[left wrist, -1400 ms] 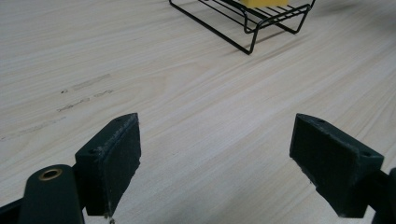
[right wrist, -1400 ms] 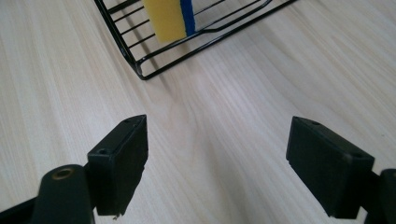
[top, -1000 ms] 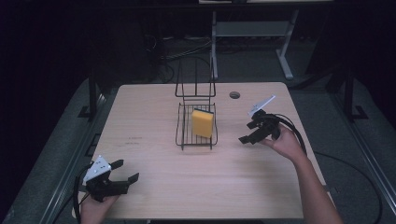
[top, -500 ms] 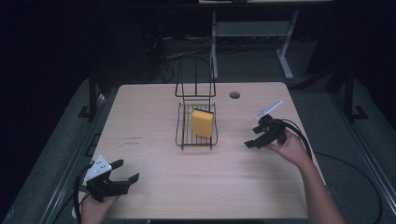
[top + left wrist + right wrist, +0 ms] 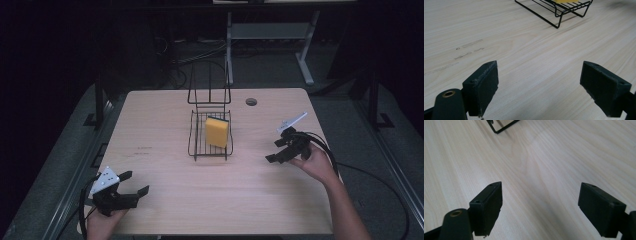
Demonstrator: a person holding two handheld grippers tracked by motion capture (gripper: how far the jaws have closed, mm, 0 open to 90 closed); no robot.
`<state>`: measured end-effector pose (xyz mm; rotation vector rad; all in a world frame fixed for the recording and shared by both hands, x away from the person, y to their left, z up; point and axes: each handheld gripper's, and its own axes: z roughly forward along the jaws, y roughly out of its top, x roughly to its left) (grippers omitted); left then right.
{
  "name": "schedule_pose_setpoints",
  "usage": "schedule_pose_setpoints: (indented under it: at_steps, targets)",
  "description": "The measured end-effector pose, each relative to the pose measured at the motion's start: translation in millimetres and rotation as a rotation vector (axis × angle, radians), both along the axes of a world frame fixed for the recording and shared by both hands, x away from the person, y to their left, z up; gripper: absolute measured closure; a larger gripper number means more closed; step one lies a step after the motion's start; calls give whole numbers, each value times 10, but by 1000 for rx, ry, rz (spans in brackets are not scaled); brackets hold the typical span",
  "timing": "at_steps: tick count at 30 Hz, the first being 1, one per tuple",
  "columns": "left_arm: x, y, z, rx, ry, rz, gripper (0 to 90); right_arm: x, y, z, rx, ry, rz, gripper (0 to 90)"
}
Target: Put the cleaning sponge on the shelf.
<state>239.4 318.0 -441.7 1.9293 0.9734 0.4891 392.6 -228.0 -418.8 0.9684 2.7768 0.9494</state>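
Yellow rectangular sponge (image 5: pixel 218 132) stands on edge in the black wire rack (image 5: pixel 196 150), long axis upright, on the pale wood-grain worktop (image 5: pixel 165 115). Left gripper (image 5: pixel 134 183) and right gripper (image 5: pixel 274 150) both rest fingers apart, empty.

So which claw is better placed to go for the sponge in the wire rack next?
Probably the right claw. It hangs open just beside the wire rack, level with the yellow sponge. The left claw is open too, but sits at the table's near corner, farther from the rack.
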Motion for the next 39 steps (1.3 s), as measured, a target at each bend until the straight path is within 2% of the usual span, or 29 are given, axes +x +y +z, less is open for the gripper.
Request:
schedule_pose_setpoints:
  at_steps: [9, 15, 23, 33, 39]
  targets:
    - [2, -3, -2, 0, 1, 0, 144, -53, -61, -5, 6, -3, -8, 190]
    - [2, 1, 0, 1, 1, 2, 140, -103, -89, -75, -10, 9, -6, 181]
    - [5, -4, -3, 1, 1, 2, 140, -166, -122, -77, 2, 5, -16, 181]
    - [8, -5, -2, 1, 0, 0, 140, -265, -222, -163, 8, 12, -32, 182]
    - [8, -7, -3, -1, 0, 2, 140, -305, -248, -197, -5, 19, -34, 182]
